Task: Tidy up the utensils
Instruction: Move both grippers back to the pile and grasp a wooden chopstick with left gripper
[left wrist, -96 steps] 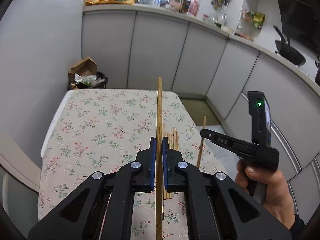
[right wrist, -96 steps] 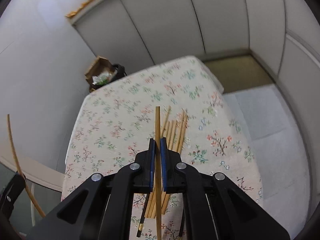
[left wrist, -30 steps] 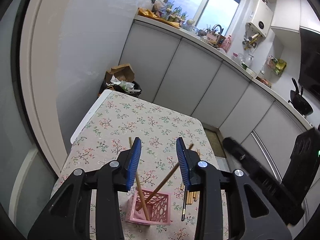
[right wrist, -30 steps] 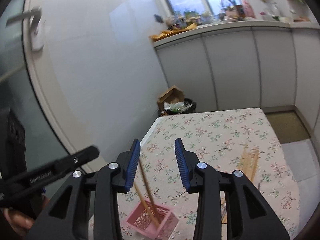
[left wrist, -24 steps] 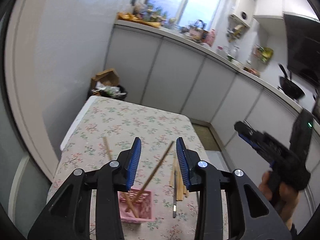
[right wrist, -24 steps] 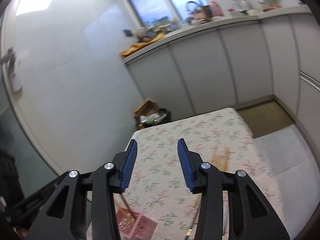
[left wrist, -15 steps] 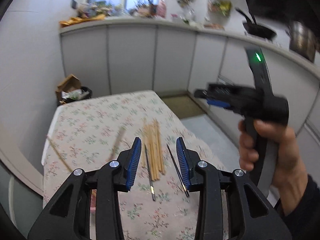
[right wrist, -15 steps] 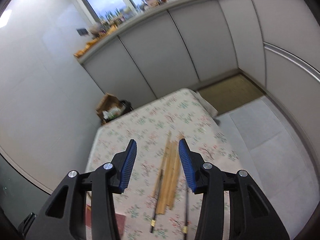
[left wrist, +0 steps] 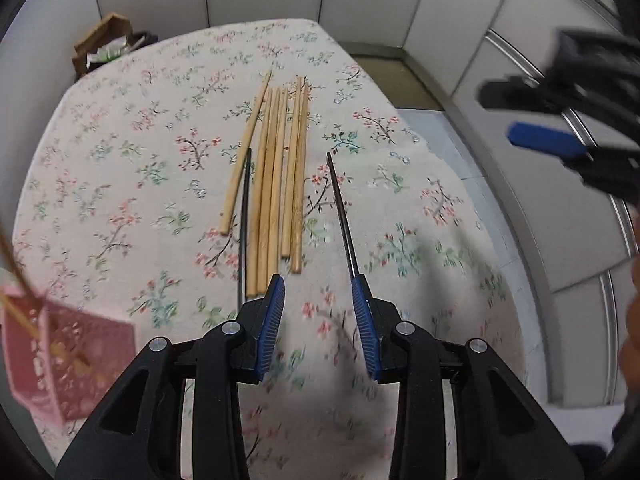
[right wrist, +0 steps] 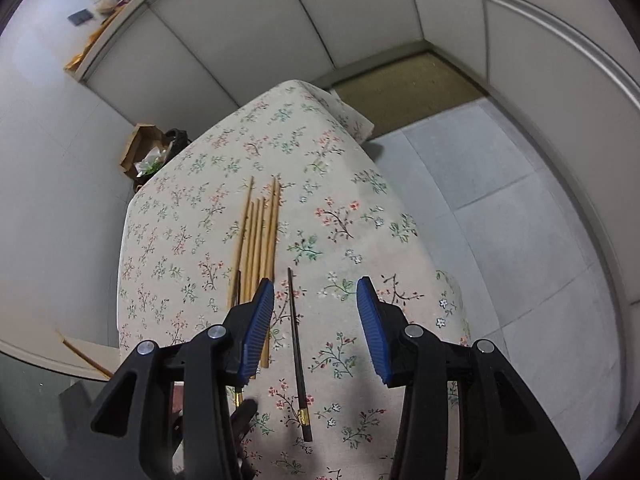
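Several wooden chopsticks (left wrist: 276, 184) lie side by side on the flowered tablecloth (left wrist: 120, 160), with one dark chopstick (left wrist: 244, 224) at their left and another dark chopstick (left wrist: 342, 216) to their right. My left gripper (left wrist: 320, 320) is open and empty just above their near ends. A pink basket (left wrist: 52, 356) with two chopsticks stands at the lower left. In the right wrist view, my right gripper (right wrist: 316, 320) is open and empty over the dark chopstick (right wrist: 296, 344); the wooden chopsticks (right wrist: 260, 240) lie left of it. The right gripper (left wrist: 560, 136) shows blurred at the right of the left wrist view.
White cabinet doors (right wrist: 280, 20) stand behind the table. A bin with a cardboard box (right wrist: 150, 152) sits past the table's far left corner. Grey floor tiles (right wrist: 500, 200) and a brown mat (right wrist: 408, 88) lie to the right. The table's right edge (left wrist: 460, 184) drops to the floor.
Both grippers have let go of their chopsticks into the pink basket and opened. Both have swung back from the basket to the loose chopsticks and come lower over them.
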A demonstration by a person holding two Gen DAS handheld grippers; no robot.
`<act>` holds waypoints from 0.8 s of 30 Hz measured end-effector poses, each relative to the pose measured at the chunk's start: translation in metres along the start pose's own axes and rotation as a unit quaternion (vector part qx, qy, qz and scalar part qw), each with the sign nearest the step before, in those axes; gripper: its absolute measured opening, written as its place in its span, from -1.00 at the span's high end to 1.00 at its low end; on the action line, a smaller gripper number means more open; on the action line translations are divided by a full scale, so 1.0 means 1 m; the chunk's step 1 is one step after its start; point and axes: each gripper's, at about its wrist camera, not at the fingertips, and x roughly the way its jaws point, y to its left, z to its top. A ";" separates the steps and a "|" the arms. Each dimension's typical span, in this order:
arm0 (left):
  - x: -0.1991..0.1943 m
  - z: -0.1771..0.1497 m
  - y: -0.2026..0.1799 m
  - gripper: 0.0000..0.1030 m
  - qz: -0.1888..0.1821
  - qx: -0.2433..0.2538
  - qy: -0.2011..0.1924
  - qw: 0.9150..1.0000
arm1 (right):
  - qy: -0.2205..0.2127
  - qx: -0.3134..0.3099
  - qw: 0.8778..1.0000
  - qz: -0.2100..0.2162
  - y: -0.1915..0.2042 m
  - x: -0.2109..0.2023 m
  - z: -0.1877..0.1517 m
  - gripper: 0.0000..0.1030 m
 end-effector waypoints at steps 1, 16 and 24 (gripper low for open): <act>0.005 0.008 0.001 0.34 0.004 -0.001 -0.003 1.000 | 0.001 0.003 1.000 -0.003 -0.003 0.001 0.000 0.15; 0.081 0.137 0.065 0.34 0.080 -0.082 -0.019 0.993 | 0.013 0.018 1.000 0.019 -0.010 0.003 0.013 0.16; 0.113 0.145 0.048 0.77 0.101 0.009 0.037 0.994 | 0.023 0.007 1.000 0.015 -0.004 0.012 0.015 0.16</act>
